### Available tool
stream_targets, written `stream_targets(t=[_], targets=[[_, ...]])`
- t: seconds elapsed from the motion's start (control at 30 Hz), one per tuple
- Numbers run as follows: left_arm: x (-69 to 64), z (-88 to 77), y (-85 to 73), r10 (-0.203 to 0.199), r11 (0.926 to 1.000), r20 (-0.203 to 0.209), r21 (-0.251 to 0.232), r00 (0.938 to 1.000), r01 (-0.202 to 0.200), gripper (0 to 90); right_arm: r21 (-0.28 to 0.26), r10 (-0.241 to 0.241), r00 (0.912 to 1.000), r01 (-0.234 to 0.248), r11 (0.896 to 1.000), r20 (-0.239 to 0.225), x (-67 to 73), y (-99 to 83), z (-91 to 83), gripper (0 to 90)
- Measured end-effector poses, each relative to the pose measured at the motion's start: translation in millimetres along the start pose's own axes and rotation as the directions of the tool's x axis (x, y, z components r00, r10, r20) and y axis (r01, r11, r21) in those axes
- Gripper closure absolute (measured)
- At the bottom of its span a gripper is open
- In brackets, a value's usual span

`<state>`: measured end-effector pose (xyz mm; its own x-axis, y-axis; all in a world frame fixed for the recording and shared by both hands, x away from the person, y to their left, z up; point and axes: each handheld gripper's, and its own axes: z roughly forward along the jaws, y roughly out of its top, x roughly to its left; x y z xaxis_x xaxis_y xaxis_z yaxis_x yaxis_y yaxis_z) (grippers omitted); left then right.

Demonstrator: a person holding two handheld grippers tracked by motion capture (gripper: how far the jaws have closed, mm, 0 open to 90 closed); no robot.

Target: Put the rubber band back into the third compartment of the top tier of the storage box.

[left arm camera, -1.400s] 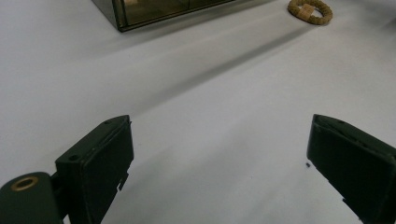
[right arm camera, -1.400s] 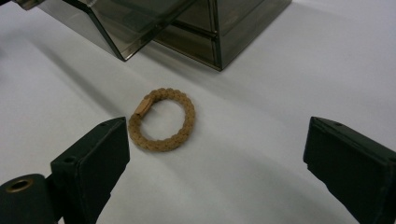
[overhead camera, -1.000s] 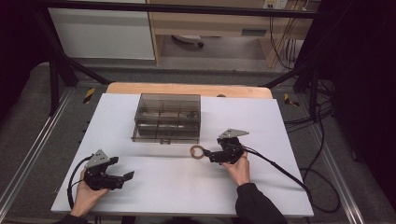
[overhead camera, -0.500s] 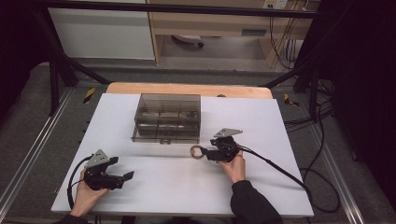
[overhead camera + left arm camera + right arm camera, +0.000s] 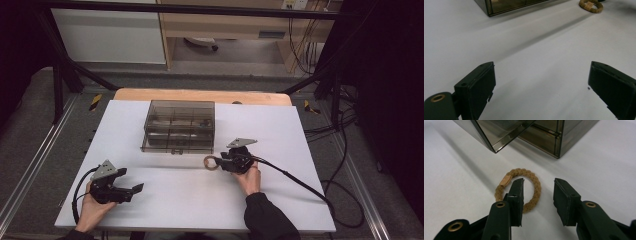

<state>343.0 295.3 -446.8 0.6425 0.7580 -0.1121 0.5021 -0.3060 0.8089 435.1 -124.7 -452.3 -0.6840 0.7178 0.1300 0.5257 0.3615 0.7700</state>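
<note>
A: Hair tie point(image 5: 520, 190) is the landmark here, so I am placing everything from it. Going from the left: the left gripper point(image 5: 131, 189) is resting on the white table point(image 5: 310, 150), well apart from the tie, toward the person's side and to the left of it. Its jaws are standing wide apart with nothing between them; in the left gripper view the tie point(image 5: 591, 5) is lying far ahead, at the top right.

B: And the box?

A: The smoky transparent organizer box point(image 5: 180, 126) is sitting behind the tie, near it but not touching.

B: Then the right gripper?

A: The right gripper point(image 5: 537, 195) is directly on the tie, coming from its right side in the high view. Its jaws have just been closing, and they are straddling one side of the ring: one jaw is standing inside the loop, the other outside it. The strand on that side is lying between them, but I am seeing a clear gap to the outer jaw, so the pads are not pinching it yet.

B: So which hand is nearer?

A: The right one, clearly. I am judging that the tie is lying flat and the jaws need only to close across the strand.
</note>
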Motion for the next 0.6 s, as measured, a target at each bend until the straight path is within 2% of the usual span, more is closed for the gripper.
stream_targets(t=[0.6], targets=[[0.4, -0.1, -0.2, -0.002, 1.0, 0.001, 0.0, 1.0, 0.002, 7.3, 0.029, -0.006, 1.0, 0.006, 1.0, 0.002, 5.0, -0.6, 8.5, 75.3]])
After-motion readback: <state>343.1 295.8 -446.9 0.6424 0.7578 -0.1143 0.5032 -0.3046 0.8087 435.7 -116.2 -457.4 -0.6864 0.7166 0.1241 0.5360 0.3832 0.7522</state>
